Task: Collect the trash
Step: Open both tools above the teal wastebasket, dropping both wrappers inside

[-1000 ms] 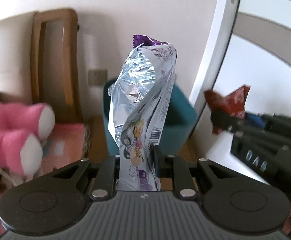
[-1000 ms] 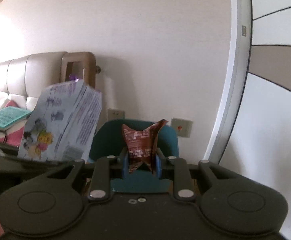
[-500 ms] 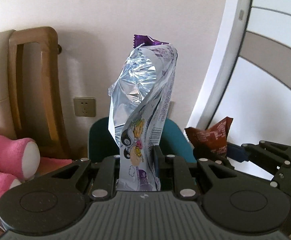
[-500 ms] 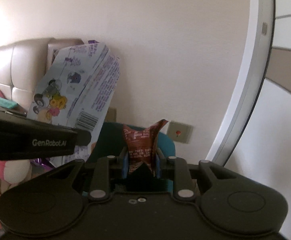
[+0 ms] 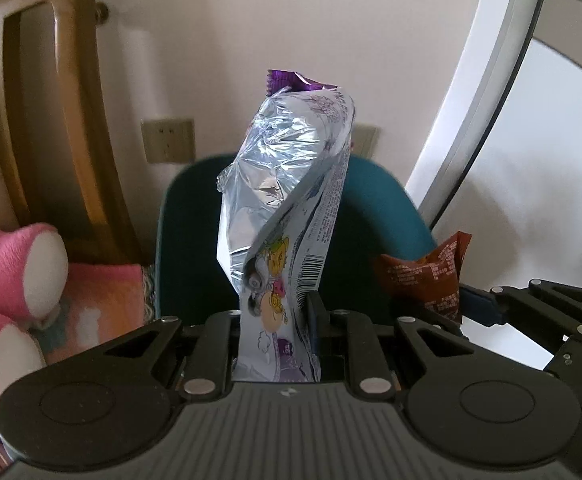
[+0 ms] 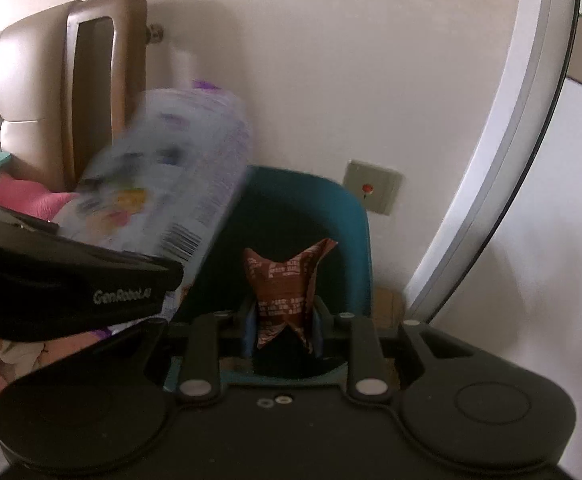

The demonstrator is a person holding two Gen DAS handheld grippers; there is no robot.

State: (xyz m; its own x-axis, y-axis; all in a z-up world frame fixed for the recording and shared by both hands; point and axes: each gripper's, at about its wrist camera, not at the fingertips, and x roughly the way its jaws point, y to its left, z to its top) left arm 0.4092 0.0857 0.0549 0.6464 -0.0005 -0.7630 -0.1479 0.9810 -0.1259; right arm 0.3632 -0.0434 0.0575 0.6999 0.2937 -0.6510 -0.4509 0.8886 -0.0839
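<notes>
While the left gripper (image 5: pixel 277 336) clamps the bottom of a silver snack bag (image 5: pixel 287 208), the bag stands upright between its fingers (image 5: pixel 314 312), its torn purple top well above them and its foil inner side turned toward the camera. Beyond the fingers, behind the bag, sits a teal bin (image 5: pixel 187 240) against the wall. Off to the right of these fingers, the right gripper (image 5: pixel 443 308) carries a crumpled brown wrapper (image 5: pixel 423 276) near the bin's rim.

From the right wrist view, the right gripper (image 6: pixel 283 328) has the brown wrapper (image 6: pixel 287 288) between its blue-padded fingers (image 6: pixel 249 326), and its jaws are opening; whether the pads press on the wrapper cannot be told. The teal bin (image 6: pixel 343 232) lies straight ahead of the fingertips, its dark mouth just below the wrapper. Left of these fingers, the left gripper (image 6: pixel 71 276) crosses the view with the silver snack bag (image 6: pixel 171 184), blurred, leaning over the bin's left edge. A pink plush toy (image 5: pixel 15 272) lies far left of the left fingers.
</notes>
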